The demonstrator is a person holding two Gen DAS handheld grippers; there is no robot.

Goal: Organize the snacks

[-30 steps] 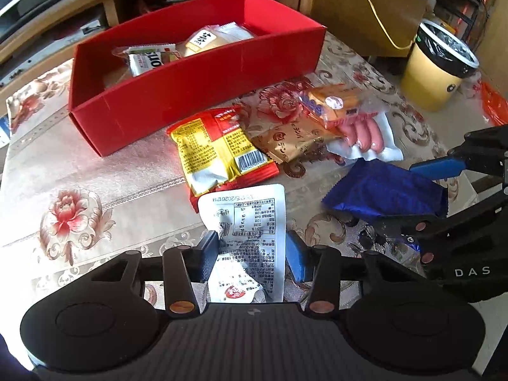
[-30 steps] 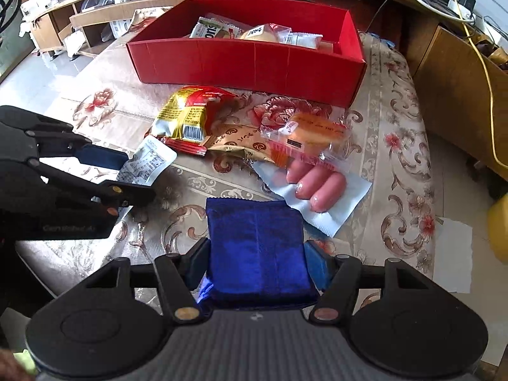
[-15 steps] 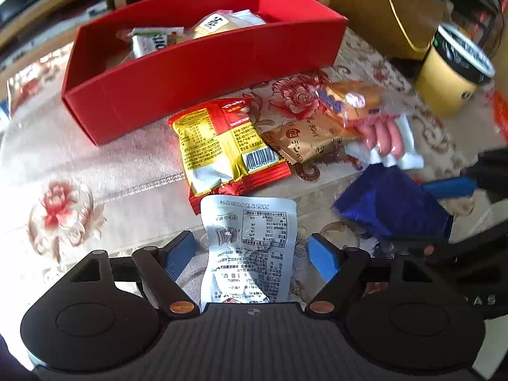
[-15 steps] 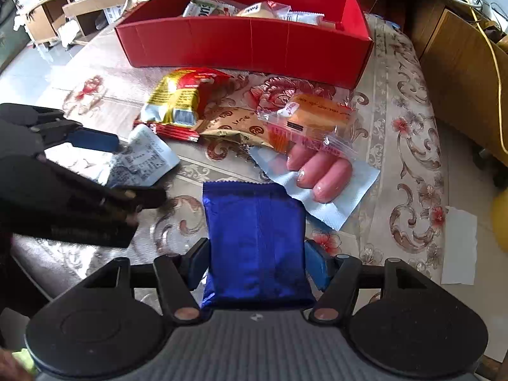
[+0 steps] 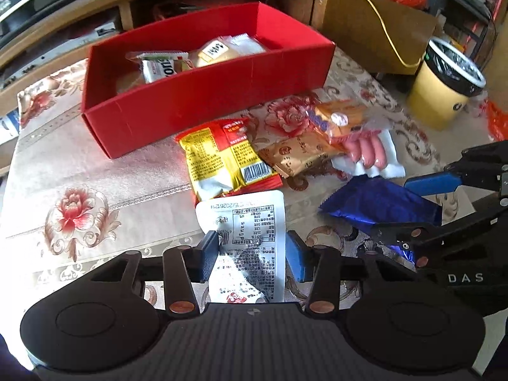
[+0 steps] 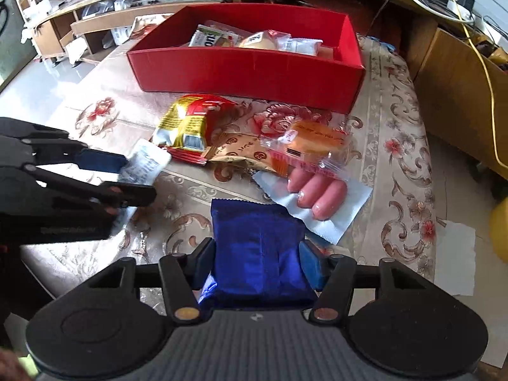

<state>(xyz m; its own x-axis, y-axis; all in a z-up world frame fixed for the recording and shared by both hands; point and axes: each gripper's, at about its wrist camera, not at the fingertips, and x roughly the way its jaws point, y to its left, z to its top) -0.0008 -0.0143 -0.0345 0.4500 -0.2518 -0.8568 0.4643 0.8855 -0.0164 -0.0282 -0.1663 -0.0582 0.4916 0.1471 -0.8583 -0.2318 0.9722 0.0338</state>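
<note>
Landmark: the long red cardboard box (image 5: pixel 206 95), open-topped, standing at the far side of the floral tablecloth (image 5: pixel 79 171) and already holding several wrapped snacks.

Going left to right in front of the box:

1. The white flat sachet with black printed text (image 5: pixel 250 238) lies nearest the camera, well in front of the box's left half. The left gripper (image 5: pixel 252 254) has it between its blue pads, and its jaws are closing: the left pad touches the sachet's creased edge and the right pad sits at its other edge, so it reads as a pinch taking hold.
2. The yellow-and-red crinkled foil bag (image 5: pixel 222 155) rests just in front of the box's near wall, its lower edge overlapping the sachet's top.
3. To its right lie the gold-brown foil packet (image 5: pixel 298 155), the clear-wrapped orange snack (image 5: pixel 339 120) partly on top of it, and the clear vacuum pack of 3 pink sausages (image 5: pixel 368 155).
4. The glossy dark-blue foil pouch (image 6: pixel 257 254) lies furthest right and nearest, in front of the box's right half. The right gripper (image 6: pixel 257 263) is closing its jaws on it, both pads pressed to its sides.

The step in hand looks like a 2-handed pickup. Next, each pack probably needs lifting clear of the cloth, carrying over the near wall, and releasing into free space inside the box.
</note>
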